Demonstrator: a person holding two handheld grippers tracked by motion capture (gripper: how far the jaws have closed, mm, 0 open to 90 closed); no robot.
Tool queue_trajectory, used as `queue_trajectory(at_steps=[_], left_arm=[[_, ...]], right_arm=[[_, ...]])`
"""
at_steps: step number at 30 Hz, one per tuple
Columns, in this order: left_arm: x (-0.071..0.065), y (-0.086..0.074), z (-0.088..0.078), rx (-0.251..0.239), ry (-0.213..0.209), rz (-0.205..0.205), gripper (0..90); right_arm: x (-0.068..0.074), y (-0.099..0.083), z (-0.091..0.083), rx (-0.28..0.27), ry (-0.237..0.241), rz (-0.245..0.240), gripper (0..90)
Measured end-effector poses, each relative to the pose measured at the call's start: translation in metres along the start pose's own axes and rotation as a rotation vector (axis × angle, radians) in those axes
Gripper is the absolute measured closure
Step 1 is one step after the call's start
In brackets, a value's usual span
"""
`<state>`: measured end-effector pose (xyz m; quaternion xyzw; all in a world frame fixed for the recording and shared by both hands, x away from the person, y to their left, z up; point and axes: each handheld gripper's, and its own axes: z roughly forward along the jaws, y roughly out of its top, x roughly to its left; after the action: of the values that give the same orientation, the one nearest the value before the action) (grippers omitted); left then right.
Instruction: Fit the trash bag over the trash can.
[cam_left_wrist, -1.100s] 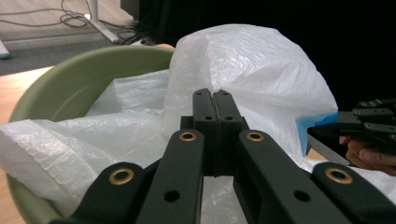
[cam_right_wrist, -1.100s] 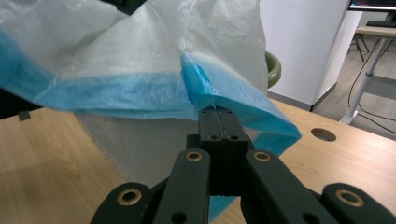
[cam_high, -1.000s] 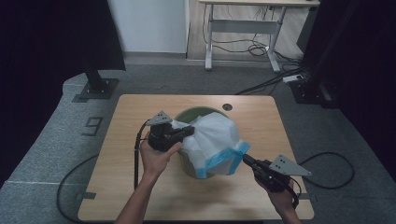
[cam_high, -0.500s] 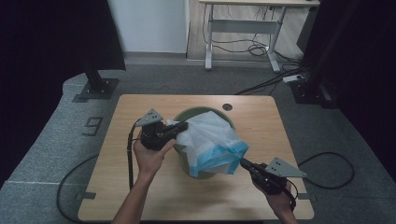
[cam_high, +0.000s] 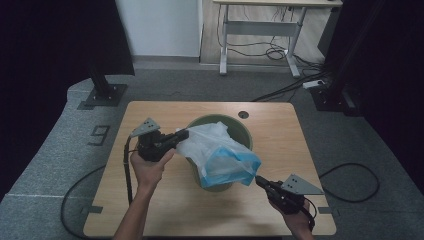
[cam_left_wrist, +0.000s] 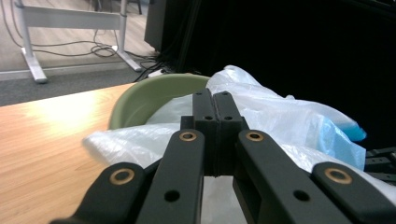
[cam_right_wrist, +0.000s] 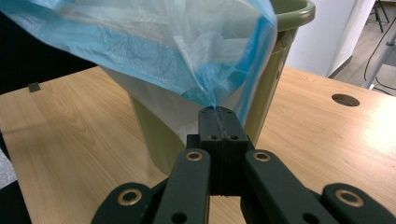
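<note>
a large grey "9" (cam_high: 100, 134) marks the floor mat left of the desk (cam_high: 150, 200); no other writing can be read. the plastic bag (cam_high: 220, 155), white with a blue edge, lies draped over the green bin (cam_high: 240, 131) mid-desk, its long axis running from far left to near right. the left hand-held gripper (cam_high: 181, 135) is clenched on the bag's white end, and the right hand-held gripper (cam_high: 260, 181) is clenched on its blue corner (cam_right_wrist: 214, 103).
</note>
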<state>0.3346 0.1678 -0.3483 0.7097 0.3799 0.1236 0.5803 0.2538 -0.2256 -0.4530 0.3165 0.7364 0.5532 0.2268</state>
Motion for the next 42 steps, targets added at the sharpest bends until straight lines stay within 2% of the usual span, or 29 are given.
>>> queue_trajectory(at_steps=[3,9,13,19,21,23,25,32,36,39,42], left_arm=[[0.006,-0.004,-0.008,-0.009,0.008,-0.013,90.0],[0.009,-0.015,-0.022,-0.015,0.025,-0.004,90.0],[0.016,-0.022,-0.031,-0.027,0.031,-0.024,90.0],[0.018,-0.030,-0.030,-0.024,0.017,-0.041,90.0],[0.016,-0.031,-0.028,-0.022,0.010,-0.041,90.0],[0.015,-0.031,-0.026,-0.021,0.003,-0.042,90.0],[0.013,-0.030,-0.023,-0.019,-0.003,-0.041,90.0],[0.005,-0.026,-0.014,-0.005,-0.018,-0.033,90.0],[0.003,-0.025,-0.010,0.001,-0.023,-0.034,90.0],[0.001,-0.025,-0.008,0.005,-0.028,-0.033,90.0],[0.000,-0.024,-0.006,0.009,-0.031,-0.030,89.9]], right_arm=[[0.001,-0.001,-0.001,-0.001,0.003,0.001,89.2],[0.005,-0.010,-0.002,0.011,0.015,0.007,89.2],[0.008,-0.016,-0.002,0.028,0.014,-0.003,89.2],[0.008,-0.020,-0.002,0.024,0.021,0.011,89.1],[0.011,-0.017,-0.006,0.003,0.020,0.015,88.5],[0.014,-0.013,-0.011,-0.017,0.009,0.009,80.4],[0.015,-0.009,-0.016,-0.042,0.002,0.005,77.7],[0.019,0.014,-0.025,-0.111,0.018,-0.025,70.0],[0.022,0.028,-0.020,-0.119,0.019,-0.041,62.1],[0.027,0.038,-0.010,-0.114,0.030,-0.046,55.6],[0.029,0.042,0.001,-0.097,0.013,-0.046,51.1]])
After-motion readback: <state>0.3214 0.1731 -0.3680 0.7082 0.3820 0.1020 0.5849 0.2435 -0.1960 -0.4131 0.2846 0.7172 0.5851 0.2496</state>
